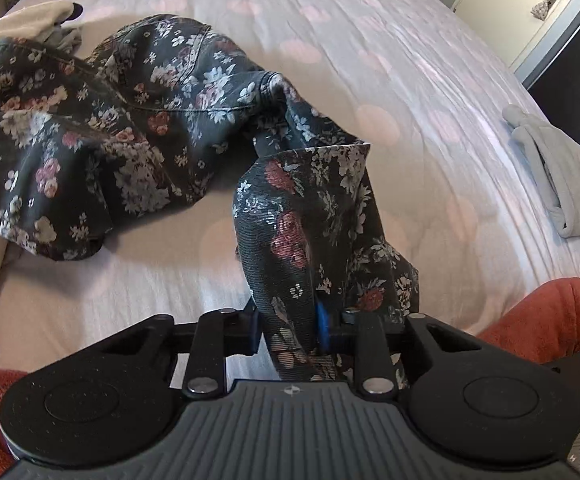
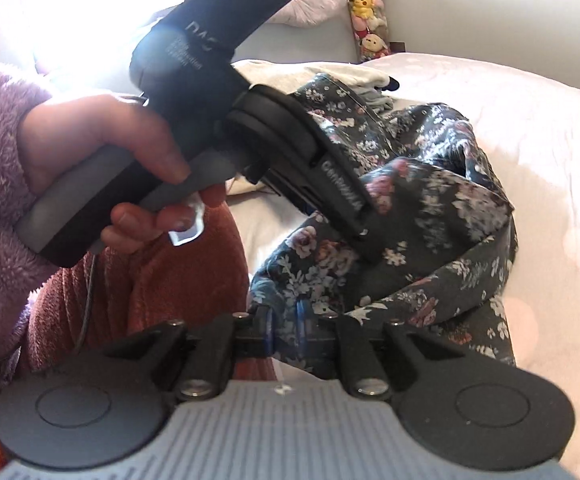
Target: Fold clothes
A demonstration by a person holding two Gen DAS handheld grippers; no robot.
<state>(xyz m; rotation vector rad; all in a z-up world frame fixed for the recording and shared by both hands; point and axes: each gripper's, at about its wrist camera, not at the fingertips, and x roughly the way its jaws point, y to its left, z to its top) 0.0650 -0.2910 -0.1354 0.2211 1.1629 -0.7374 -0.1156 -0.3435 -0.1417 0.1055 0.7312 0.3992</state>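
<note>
Dark floral trousers (image 1: 101, 128) lie crumpled on the white bed (image 1: 330, 40). My left gripper (image 1: 290, 332) is shut on one leg end of the trousers, which rises in front of it. My right gripper (image 2: 285, 324) is shut on another part of the same floral trousers (image 2: 430, 216), near the bed's front edge. In the right wrist view the left gripper's body (image 2: 290, 148), held by a hand, reaches into the cloth just above my right gripper. The fingertips of both are mostly hidden by fabric.
A folded grey garment (image 1: 558, 176) lies at the bed's right edge. A cream garment (image 1: 21, 20) sits at the far left beside the trousers. Plush toys (image 2: 366, 12) hang by the wall. Rust-coloured fleece (image 1: 546, 320) is near me.
</note>
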